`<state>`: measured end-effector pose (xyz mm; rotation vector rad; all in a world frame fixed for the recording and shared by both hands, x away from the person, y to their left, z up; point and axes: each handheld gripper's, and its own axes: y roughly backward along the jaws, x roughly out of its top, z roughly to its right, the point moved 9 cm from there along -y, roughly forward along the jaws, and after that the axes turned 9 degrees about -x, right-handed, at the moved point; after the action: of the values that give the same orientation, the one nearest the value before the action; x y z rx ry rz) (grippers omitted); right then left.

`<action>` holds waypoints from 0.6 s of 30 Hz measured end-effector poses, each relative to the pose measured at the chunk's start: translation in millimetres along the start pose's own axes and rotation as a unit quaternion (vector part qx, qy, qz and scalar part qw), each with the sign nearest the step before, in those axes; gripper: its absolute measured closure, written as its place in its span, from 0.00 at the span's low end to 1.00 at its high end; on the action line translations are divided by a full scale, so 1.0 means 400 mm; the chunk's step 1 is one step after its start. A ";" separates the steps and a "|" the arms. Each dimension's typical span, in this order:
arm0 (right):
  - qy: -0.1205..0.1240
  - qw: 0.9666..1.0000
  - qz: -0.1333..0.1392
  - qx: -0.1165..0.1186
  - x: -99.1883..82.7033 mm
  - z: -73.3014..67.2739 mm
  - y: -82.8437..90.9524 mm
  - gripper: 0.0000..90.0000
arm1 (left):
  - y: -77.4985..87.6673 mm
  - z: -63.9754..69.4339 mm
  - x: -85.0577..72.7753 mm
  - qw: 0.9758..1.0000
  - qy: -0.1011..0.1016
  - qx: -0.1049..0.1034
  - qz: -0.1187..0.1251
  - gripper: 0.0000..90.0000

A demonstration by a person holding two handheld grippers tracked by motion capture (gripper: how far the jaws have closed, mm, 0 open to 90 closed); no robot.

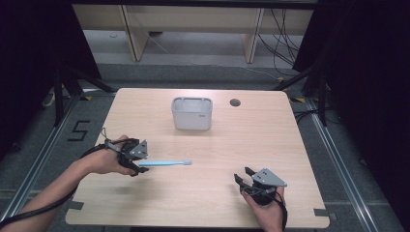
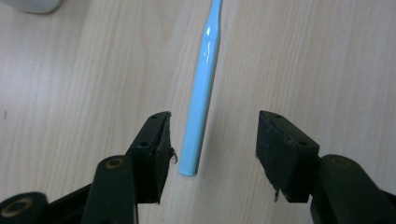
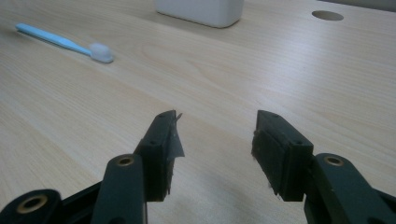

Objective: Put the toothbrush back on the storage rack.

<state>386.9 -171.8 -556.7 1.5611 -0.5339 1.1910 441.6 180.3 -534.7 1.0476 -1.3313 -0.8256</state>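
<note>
- Your left claw (image 2: 212,140) is spread, with the butt end of the blue toothbrush (image 2: 201,100) lying between its jaws; neither pad presses on the handle, so nothing is gripped yet.
- The toothbrush lies flat on the surface (image 1: 203,193), handle end toward your left hand (image 1: 104,162) and bristle head pointing to the right. In my judgement that layout favours the left claw: the handle is the end nearest it, and the jaws already straddle the end squarely.
- The handle sits closer to one pad than the other in the left gripper view, so closing now would likely nudge it sideways before it seats.
- Your right claw (image 3: 215,140) is released and holds nothing. It rests near the front right of the surface, well apart from the toothbrush, with its jaws pointed across the wood toward the far side.
- A grey tub (image 1: 192,113) stands upright toward the far middle of the surface, open at the top; it looks like the likely place for the toothbrush.
- A round hole (image 1: 235,102) in the surface lies just beside the tub, to its right.
- Nothing stands between the toothbrush and the tub, and the right claw is clear of that path.
</note>
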 end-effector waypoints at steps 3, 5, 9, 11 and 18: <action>0.000 1.000 -0.003 0.000 -0.001 -0.002 0.000 0.56 | -0.011 -0.011 -0.007 0.999 -0.004 -0.011 -0.032 0.50; 0.006 1.000 -0.001 0.004 -0.001 -0.004 -0.001 0.56 | -0.021 -0.020 -0.012 0.998 -0.011 -0.016 -0.056 0.56; 0.013 1.000 -0.004 0.003 -0.001 -0.002 -0.001 0.56 | -0.037 -0.030 -0.014 0.995 -0.019 -0.037 -0.086 0.61; 0.013 1.000 -0.004 0.003 -0.001 -0.002 -0.001 0.56 | -0.040 -0.034 -0.006 0.995 -0.014 -0.051 -0.085 0.62; 0.011 1.000 -0.008 0.017 -0.003 -0.008 -0.003 0.55 | -0.059 -0.055 0.011 0.993 -0.006 -0.075 -0.096 0.66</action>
<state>386.0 -168.7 -558.3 1.5763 -0.4895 1.2091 466.0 170.7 -553.9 1.0636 -1.1716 -1.0601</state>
